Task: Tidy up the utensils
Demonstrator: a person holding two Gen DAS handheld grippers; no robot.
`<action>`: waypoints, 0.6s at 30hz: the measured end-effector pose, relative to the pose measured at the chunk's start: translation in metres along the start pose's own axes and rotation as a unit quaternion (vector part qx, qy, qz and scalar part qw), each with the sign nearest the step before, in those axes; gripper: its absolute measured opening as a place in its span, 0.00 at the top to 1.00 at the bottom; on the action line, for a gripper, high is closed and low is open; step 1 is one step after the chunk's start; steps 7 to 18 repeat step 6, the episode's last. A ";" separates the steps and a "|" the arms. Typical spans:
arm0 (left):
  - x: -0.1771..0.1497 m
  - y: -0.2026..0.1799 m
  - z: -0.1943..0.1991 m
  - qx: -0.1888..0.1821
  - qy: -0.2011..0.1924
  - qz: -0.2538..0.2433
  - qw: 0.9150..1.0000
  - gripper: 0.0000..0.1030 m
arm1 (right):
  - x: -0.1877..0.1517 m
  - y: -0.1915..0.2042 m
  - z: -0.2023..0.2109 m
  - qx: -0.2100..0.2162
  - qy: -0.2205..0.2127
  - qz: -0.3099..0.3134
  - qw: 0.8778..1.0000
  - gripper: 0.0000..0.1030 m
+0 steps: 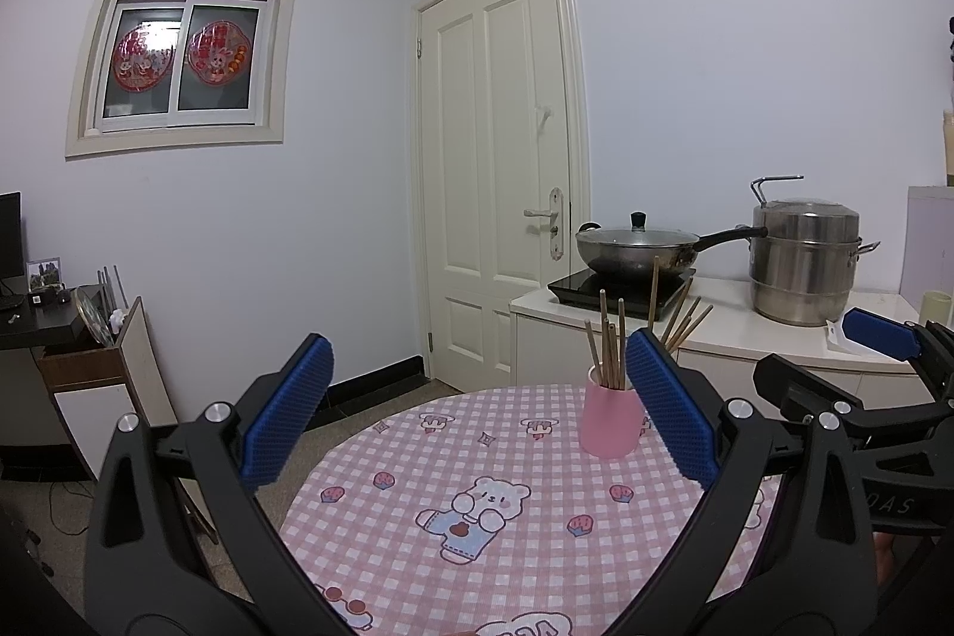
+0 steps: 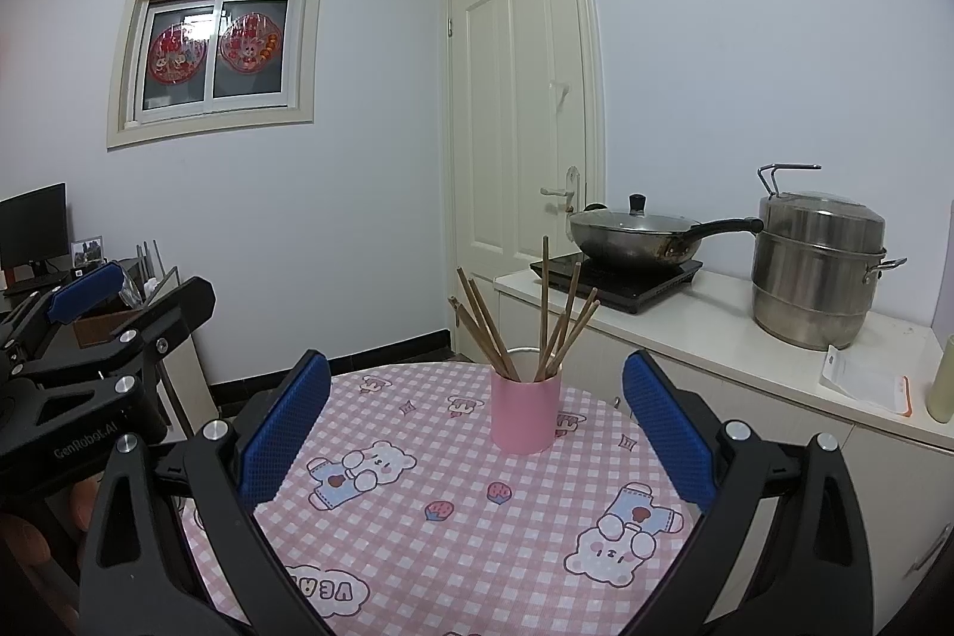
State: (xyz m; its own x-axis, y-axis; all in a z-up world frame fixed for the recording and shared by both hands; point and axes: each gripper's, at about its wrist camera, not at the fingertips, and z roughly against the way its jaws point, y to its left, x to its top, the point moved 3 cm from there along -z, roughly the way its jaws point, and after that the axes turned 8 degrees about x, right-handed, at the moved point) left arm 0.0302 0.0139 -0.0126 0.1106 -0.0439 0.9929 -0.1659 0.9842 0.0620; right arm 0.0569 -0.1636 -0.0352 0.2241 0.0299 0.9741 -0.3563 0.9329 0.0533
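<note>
— On the round table [image 2: 453, 546], under its pink checked bear cloth, what is standing?

— Only a pink cup [image 2: 526, 412], sitting upright toward the far side, well apart from both tools. Behind it a white counter [image 2: 703, 332] is carrying a steel steamer pot [image 2: 817, 272] and a lidded wok [image 2: 635, 236] on an induction hob [image 2: 620, 281].

— And the grippers?

— Both are hovering over the near edge of the table. The left gripper [image 1: 477, 415] is holding its blue pads wide apart with nothing between them; the right gripper [image 2: 477, 433] is doing the same, with the cup showing through its gap but farther off, not touched.

— Where are the utensils sitting?

— A bundle of wooden chopsticks [image 2: 539, 320] is leaning in the cup, splayed to both sides. I am counting roughly eight, though the fisheye is blurring the tips, so I cannot be sure.

— So how far along is the job looking?

— Judging by this alone, it is looking finished or nearly so: no loose chopstick is lying on the cloth, and neither tool is carrying one. Anything left would be outside what either camera is showing.
</note>
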 end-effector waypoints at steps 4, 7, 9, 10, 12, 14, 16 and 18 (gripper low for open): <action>-0.002 -0.001 -0.005 0.002 0.006 -0.003 1.000 0.06 | -0.003 -0.002 -0.005 0.001 0.005 -0.003 1.000 0.08; -0.004 -0.001 -0.008 0.003 0.010 -0.005 1.000 0.06 | -0.005 -0.003 -0.007 0.001 0.009 -0.004 1.000 0.08; -0.004 -0.001 -0.008 0.003 0.010 -0.005 1.000 0.06 | -0.005 -0.003 -0.007 0.001 0.009 -0.004 1.000 0.08; -0.004 -0.001 -0.008 0.003 0.010 -0.005 1.000 0.06 | -0.005 -0.003 -0.007 0.001 0.009 -0.004 1.000 0.08; -0.004 -0.001 -0.008 0.003 0.010 -0.005 1.000 0.06 | -0.005 -0.003 -0.007 0.001 0.009 -0.004 1.000 0.08; -0.004 -0.001 -0.008 0.003 0.010 -0.005 1.000 0.06 | -0.005 -0.003 -0.007 0.001 0.009 -0.004 1.000 0.08; -0.004 -0.001 -0.008 0.003 0.010 -0.005 1.000 0.06 | -0.005 -0.003 -0.007 0.001 0.009 -0.004 1.000 0.08; -0.004 -0.001 -0.008 0.003 0.010 -0.005 1.000 0.06 | -0.005 -0.003 -0.007 0.001 0.009 -0.004 1.000 0.08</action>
